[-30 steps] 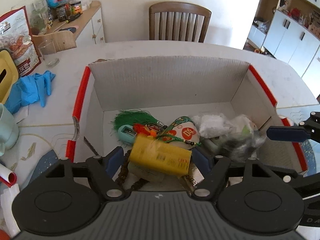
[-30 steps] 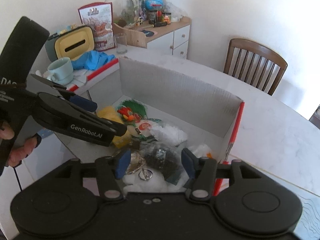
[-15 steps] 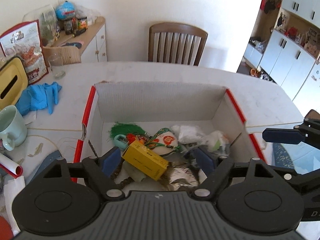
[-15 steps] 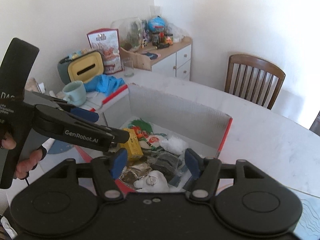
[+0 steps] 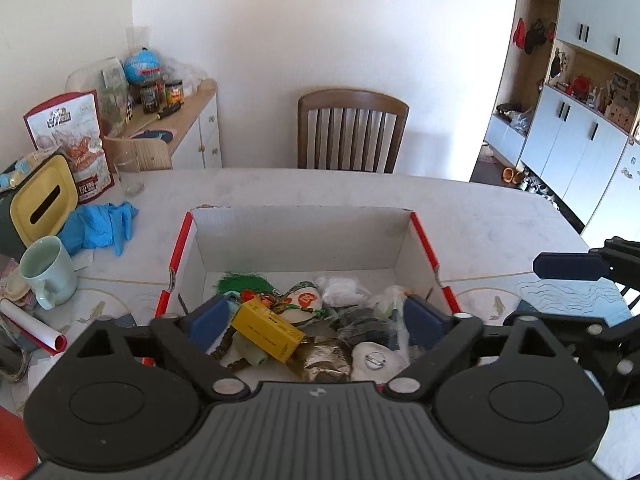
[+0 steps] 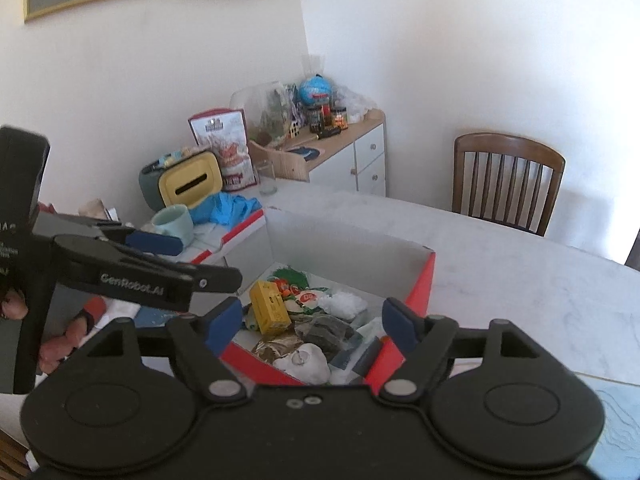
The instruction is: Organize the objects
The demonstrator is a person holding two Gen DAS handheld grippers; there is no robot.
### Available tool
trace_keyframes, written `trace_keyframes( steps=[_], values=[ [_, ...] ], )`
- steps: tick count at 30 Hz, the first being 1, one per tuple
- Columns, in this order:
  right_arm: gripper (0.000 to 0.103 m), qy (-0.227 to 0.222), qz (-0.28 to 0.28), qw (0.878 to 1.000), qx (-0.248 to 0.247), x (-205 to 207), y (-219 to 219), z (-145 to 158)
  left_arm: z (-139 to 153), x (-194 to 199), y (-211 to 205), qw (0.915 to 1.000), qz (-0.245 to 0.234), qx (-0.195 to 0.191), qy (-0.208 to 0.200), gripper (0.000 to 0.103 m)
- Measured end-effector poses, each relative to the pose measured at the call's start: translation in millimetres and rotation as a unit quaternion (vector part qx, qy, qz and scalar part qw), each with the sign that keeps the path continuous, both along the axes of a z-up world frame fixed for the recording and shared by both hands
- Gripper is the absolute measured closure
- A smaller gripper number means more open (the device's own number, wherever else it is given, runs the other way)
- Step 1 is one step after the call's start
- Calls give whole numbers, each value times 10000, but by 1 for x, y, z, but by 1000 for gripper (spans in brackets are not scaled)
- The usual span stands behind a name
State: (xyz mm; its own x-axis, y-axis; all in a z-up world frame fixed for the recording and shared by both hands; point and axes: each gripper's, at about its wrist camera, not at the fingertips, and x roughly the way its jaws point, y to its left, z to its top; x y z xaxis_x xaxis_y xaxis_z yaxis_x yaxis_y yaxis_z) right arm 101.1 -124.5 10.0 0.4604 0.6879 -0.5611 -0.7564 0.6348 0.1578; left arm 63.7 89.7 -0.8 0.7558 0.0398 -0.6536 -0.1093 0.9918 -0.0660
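- While both tools hang above the box, the left gripper has its blue-padded fingers spread wide, gripping and touching nothing.
- Likewise the right gripper is spread wide and holds nothing; its blue pads frame the box contents from above.
- On the pale marble-look table sits the cardboard box, rectangular, with matte white corrugated inner walls and a red outside.
- Inside it lies a heap of small objects: a yellow carton, tilted on top of the heap, a green tassel, crinkled clear plastic bags and a white rounded pouch.
- Left of the box lie crumpled blue gloves, a glazed pale-green mug and a yellow-lidded tissue box.
- Behind the table stands a slatted wooden chair.
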Motion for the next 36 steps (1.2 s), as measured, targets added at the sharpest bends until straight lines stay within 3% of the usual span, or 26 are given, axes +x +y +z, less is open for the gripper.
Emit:
trace_keyframes(
  steps=[10,21,26,36],
  values=[
    [3,86,-23,9983,583,-4,-45,10,9,-22,-29,9997,75,107,-212,0],
    [1,150,58,9964,828,-15,-70,8,15,-51,-59,9991,99,89,-413,0],
    [1,156,11,9966,809,-17,-76,3,16,-59,-71,9981,247,313,-466,0],
    [1,308,-153,9958,852,-19,-92,-8,14,-65,-77,9975,415,276,-511,0]
  ],
)
